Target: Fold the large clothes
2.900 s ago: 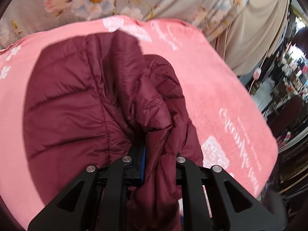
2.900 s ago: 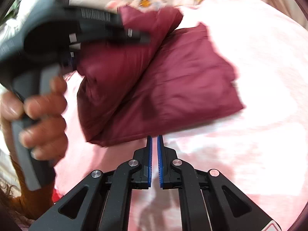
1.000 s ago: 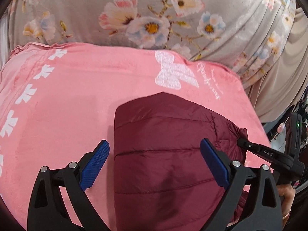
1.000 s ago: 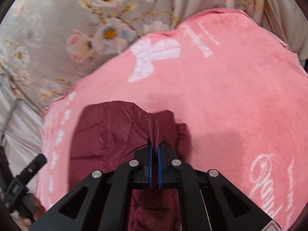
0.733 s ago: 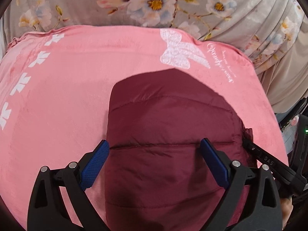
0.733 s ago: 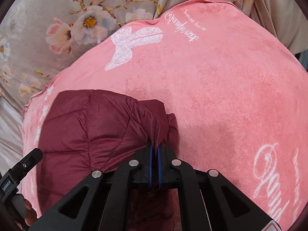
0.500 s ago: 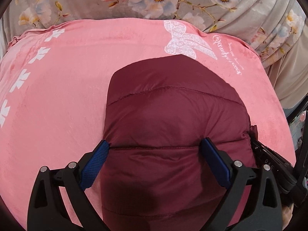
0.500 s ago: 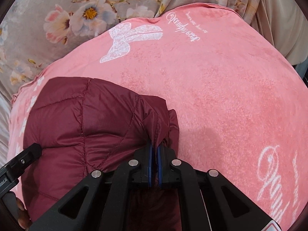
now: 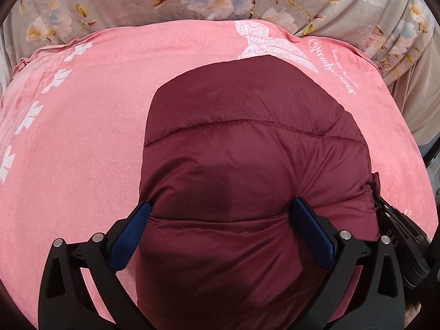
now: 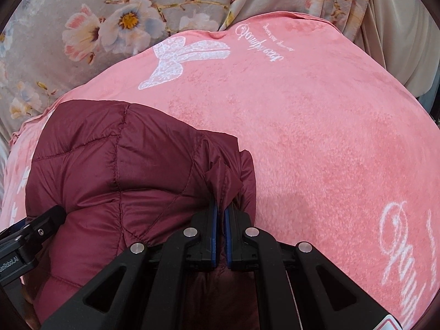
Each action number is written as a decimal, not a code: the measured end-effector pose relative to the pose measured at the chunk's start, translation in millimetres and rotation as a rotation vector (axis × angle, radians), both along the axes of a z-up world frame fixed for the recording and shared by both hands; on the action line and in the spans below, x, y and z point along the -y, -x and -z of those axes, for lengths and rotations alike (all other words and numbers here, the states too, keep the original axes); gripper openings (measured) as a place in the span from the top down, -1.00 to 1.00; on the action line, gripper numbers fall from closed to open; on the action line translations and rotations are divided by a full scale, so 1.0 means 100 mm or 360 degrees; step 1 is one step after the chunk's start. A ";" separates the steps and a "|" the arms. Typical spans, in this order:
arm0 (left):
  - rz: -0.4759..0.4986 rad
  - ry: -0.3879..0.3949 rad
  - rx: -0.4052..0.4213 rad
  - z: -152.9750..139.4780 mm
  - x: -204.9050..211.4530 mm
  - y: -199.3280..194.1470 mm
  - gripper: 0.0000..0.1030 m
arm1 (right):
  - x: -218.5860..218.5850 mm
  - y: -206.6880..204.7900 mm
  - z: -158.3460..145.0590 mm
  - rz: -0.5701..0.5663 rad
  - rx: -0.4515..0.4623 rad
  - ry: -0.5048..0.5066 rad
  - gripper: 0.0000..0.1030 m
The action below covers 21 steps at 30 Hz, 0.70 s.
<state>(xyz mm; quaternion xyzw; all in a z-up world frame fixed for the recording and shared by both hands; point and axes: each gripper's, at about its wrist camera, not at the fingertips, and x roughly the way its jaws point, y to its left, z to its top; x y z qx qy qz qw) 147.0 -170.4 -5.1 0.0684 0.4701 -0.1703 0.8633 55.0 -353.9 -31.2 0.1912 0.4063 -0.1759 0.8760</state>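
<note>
Since half a second before, the maroon puffer jacket (image 9: 247,181) had swollen larger in the left wrist view, its far edge now covering part of the white lace bow (image 9: 271,42) printed on the pink blanket (image 9: 90,126), and the left gripper (image 9: 220,220) had come lower over the bundle, so that its blue pads (image 9: 130,232) now pressed into the padding on either side. Those fingers stood wide apart, straddling the folded jacket across its width and not pinching it (the fabric bulged up between them along a stitched seam).

In the right wrist view the right gripper (image 10: 220,214) was closed tight on a pleat of the jacket (image 10: 132,170) at its right-hand edge, with only a thin fold of maroon cloth showing between the blue pads (image 10: 213,236). The jacket lay as a compact folded bundle on the blanket (image 10: 316,143), toward the near left part of it in this view, with open pink plush to its right and beyond it. The black body of the left gripper (image 10: 30,233) showed at the bundle's left side.

White cursive lettering (image 10: 404,244) ran along the blanket at the right. Behind the blanket hung a grey floral cloth (image 10: 115,13) with pale blossoms, draped in folds at the far right (image 9: 385,27) of the left view.
</note>
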 end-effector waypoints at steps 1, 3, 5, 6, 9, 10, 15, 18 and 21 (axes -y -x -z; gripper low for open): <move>0.0000 -0.0003 0.0004 0.01 0.01 0.00 -0.91 | 0.00 0.01 0.01 0.0003 0.0007 0.0005 0.92; 0.0002 -0.0008 0.0011 0.03 0.02 0.00 -0.91 | -0.01 0.02 0.02 0.0009 0.0025 0.0016 0.92; 0.0001 -0.0011 0.0019 0.05 0.02 0.00 -0.91 | -0.02 0.02 0.03 0.0016 0.0039 0.0020 0.92; 0.0000 -0.0015 0.0025 0.06 0.03 0.00 -0.91 | -0.02 0.03 0.03 0.0020 0.0046 0.0020 0.92; -0.0001 -0.0028 0.0047 0.08 0.05 0.01 -0.91 | -0.03 0.03 0.04 0.0024 0.0058 0.0020 0.92; -0.0002 -0.0033 0.0053 0.08 0.05 0.01 -0.91 | -0.02 0.03 0.04 0.0023 0.0062 0.0017 0.92; -0.0007 -0.0053 0.0087 0.10 0.08 0.03 -0.91 | -0.02 0.04 0.06 0.0023 0.0082 0.0005 0.92; -0.0013 -0.0066 0.0114 0.11 0.10 0.05 -0.91 | -0.02 0.06 0.07 0.0024 0.0096 0.0000 0.92; -0.0017 -0.0078 0.0139 0.12 0.11 0.07 -0.91 | -0.01 0.06 0.08 0.0024 0.0109 -0.0009 0.92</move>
